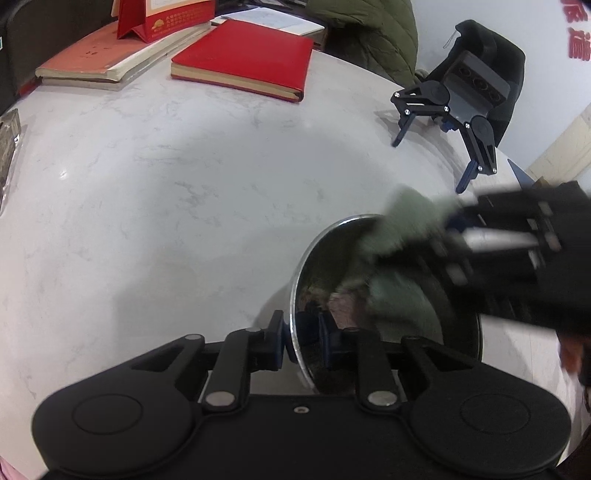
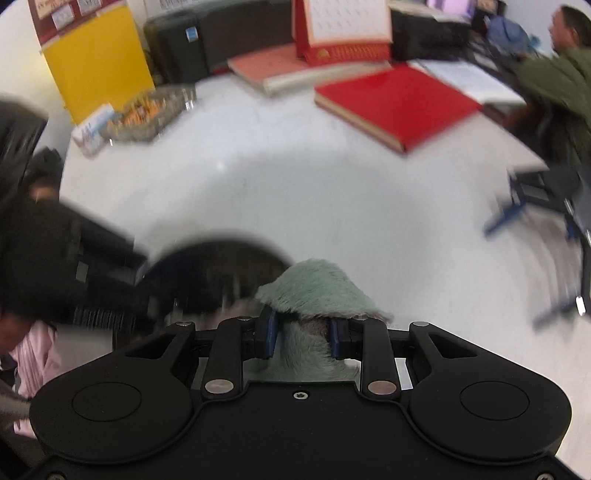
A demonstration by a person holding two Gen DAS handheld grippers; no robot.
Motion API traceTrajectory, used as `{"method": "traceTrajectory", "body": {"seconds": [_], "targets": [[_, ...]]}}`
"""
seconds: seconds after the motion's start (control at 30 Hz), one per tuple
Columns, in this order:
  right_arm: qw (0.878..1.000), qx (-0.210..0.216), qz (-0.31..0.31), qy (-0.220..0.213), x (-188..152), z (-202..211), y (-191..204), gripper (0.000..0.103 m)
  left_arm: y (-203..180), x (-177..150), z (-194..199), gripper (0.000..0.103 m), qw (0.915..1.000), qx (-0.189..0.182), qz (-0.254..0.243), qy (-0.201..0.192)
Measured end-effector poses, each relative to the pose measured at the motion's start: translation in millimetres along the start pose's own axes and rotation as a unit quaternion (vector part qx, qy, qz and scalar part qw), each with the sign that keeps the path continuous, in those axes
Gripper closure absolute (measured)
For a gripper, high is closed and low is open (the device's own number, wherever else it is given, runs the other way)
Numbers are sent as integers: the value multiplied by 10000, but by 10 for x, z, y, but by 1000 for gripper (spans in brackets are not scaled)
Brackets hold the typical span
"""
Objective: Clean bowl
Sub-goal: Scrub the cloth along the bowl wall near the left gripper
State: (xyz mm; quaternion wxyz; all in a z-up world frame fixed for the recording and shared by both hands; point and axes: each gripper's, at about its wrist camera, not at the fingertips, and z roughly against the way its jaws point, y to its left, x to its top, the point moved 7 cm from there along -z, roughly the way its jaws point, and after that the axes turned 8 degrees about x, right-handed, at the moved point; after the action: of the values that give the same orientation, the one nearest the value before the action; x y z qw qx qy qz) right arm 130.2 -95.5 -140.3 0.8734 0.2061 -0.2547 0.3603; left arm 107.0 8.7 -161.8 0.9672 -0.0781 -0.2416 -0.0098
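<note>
A shiny steel bowl (image 1: 325, 295) is tilted on its side on the white marble table, its opening facing right. My left gripper (image 1: 303, 343) is shut on the bowl's rim, one pad outside and one inside. A fluffy pale green cloth (image 1: 399, 229) reaches into the bowl, and its lower part lies against the inner wall. My right gripper (image 2: 303, 338) is shut on that green cloth (image 2: 314, 291), which bulges over its fingertips. In the right wrist view the bowl (image 2: 210, 273) shows as a dark blurred hollow to the left, with the left gripper's black body beside it.
Red books (image 1: 243, 66) and a red desk calendar (image 2: 343, 29) lie at the table's far side. A spare black gripper (image 1: 458, 110) sits at the far right edge. A tray of small items (image 2: 147, 110) stands far left. A person in a green jacket (image 2: 554, 85) sits beyond the table.
</note>
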Motion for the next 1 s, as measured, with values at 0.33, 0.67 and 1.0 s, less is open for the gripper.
{"method": "traceTrajectory", "body": {"seconds": [0.33,0.67,1.0], "targets": [[9985,-106,-440,295,-441,128,-45,78,-33,-24,-1,85,9999,-17,113,-45],[9985,-73,-538,15,-217,45,-95,77,-22,-43,5,85,9999,10,110,-23],[9964,26,-805,-251,-119,144,-124,77,-22,-39,7,85,9999,26,118,-28]]}}
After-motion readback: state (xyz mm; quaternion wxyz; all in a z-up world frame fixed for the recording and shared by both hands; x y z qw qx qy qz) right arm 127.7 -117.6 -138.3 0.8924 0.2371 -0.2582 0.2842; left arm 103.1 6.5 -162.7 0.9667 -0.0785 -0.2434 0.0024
